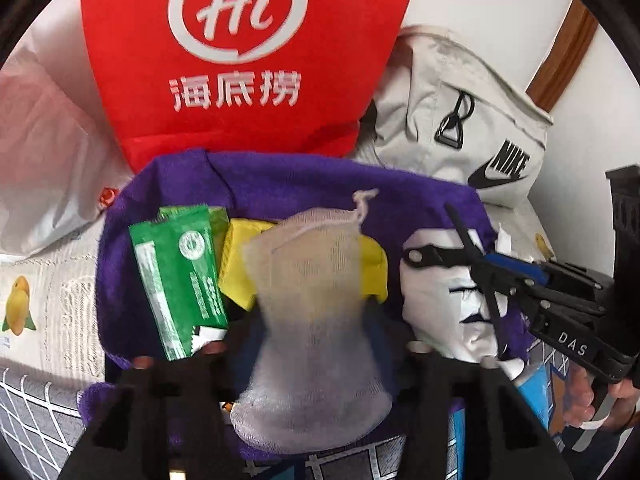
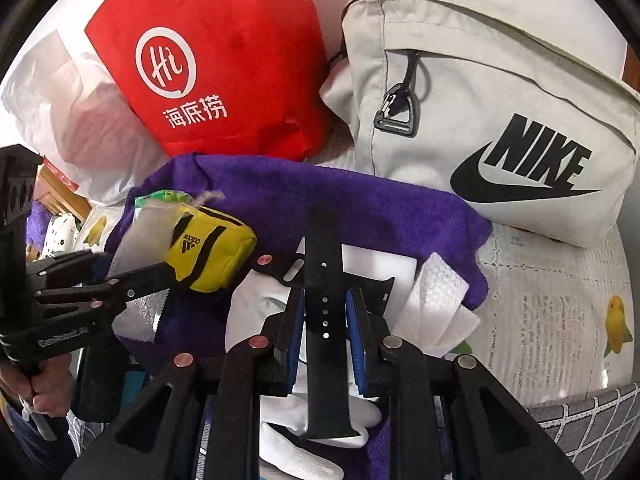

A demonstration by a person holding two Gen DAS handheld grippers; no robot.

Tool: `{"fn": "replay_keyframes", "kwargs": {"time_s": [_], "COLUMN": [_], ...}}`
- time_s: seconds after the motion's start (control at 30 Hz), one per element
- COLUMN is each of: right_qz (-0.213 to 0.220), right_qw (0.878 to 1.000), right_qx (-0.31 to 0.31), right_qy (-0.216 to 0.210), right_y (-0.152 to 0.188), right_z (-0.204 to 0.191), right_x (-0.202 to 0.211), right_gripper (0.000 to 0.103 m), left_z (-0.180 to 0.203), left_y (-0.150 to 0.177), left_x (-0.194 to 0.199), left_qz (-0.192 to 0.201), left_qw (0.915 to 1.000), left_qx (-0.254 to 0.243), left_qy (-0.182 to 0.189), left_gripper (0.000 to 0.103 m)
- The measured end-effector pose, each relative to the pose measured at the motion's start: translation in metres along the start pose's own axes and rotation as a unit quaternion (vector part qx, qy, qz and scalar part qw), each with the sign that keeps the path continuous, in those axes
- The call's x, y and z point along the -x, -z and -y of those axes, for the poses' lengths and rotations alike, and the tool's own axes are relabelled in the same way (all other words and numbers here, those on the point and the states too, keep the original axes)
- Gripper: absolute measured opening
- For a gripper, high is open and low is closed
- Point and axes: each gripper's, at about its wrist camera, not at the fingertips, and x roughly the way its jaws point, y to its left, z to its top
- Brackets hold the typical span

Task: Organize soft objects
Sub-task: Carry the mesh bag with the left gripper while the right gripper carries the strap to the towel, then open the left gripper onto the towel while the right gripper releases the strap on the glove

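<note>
Strap: the black watch strap stands lengthwise between the blue pads of the right hand-held gripper, its long axis running straight ahead along the fingers, its far end over the purple towel.
Right grip: nearly shut, clamped on the strap's flat sides.
Sock: the pale mesh sock lies directly ahead of the left hand-held gripper, running away from it, partly covering a yellow pouch.
Left grip: about half open; the sock sits between the fingers, and I cannot tell whether the pads press it.
Pose: both point steeply down at the towel, side by side.
Nearer hand: the left for the sock, the right for the strap.
</note>
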Motion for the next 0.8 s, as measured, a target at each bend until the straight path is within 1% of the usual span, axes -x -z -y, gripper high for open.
{"fn": "replay_keyframes", "kwargs": {"time_s": [0.03, 0.07, 0.13, 0.2, 0.4, 0.47, 0.53, 0.63, 0.8], "right_qz": [0.001, 0.001, 0.005, 0.008, 0.016, 0.02, 0.026, 0.031, 0.027], "right_qw": [1.0, 1.0, 1.0, 1.0, 1.0, 1.0, 1.0, 0.999, 1.0], "right_qx": [-0.001, -0.001, -0.001, -0.001, -0.011, -0.012, -0.013, -0.011, -0.012], "right_qy": [0.001, 0.002, 0.004, 0.004, 0.002, 0.003, 0.002, 0.0, -0.003], "right_y": [0.0, 0.001, 0.002, 0.004, 0.009, 0.013, 0.016, 0.023, 0.029], "right_z": [0.001, 0.001, 0.0, -0.002, -0.004, -0.004, -0.006, -0.008, -0.013], "right_x": [0.001, 0.003, 0.006, 0.01, 0.026, 0.034, 0.042, 0.052, 0.056], "right_gripper": [0.026, 0.029, 0.043, 0.046, 0.048, 0.049, 0.052, 0.052, 0.052], "left_z": [-0.001, 0.0, -0.001, -0.001, -0.001, 0.0, 0.002, 0.005, 0.01], "left_y": [-0.001, -0.001, -0.002, -0.001, 0.004, 0.003, 0.001, -0.003, -0.004], "left_x": [0.002, 0.005, 0.009, 0.013, 0.032, 0.041, 0.048, 0.056, 0.064], "left_qz": [0.003, 0.007, 0.008, 0.009, 0.021, 0.037, 0.054, 0.067, 0.076], "left_qw": [1.0, 1.0, 0.9999, 0.9998, 0.9988, 0.9981, 0.9972, 0.9963, 0.9951], "left_qx": [0.0, 0.0, -0.001, -0.001, -0.001, -0.002, -0.004, -0.004, -0.003], "left_qy": [0.0, -0.002, -0.011, -0.018, -0.043, -0.048, -0.052, -0.054, -0.064], "left_gripper": [0.06, 0.062, 0.065, 0.065, 0.068, 0.076, 0.081, 0.082, 0.082]}}
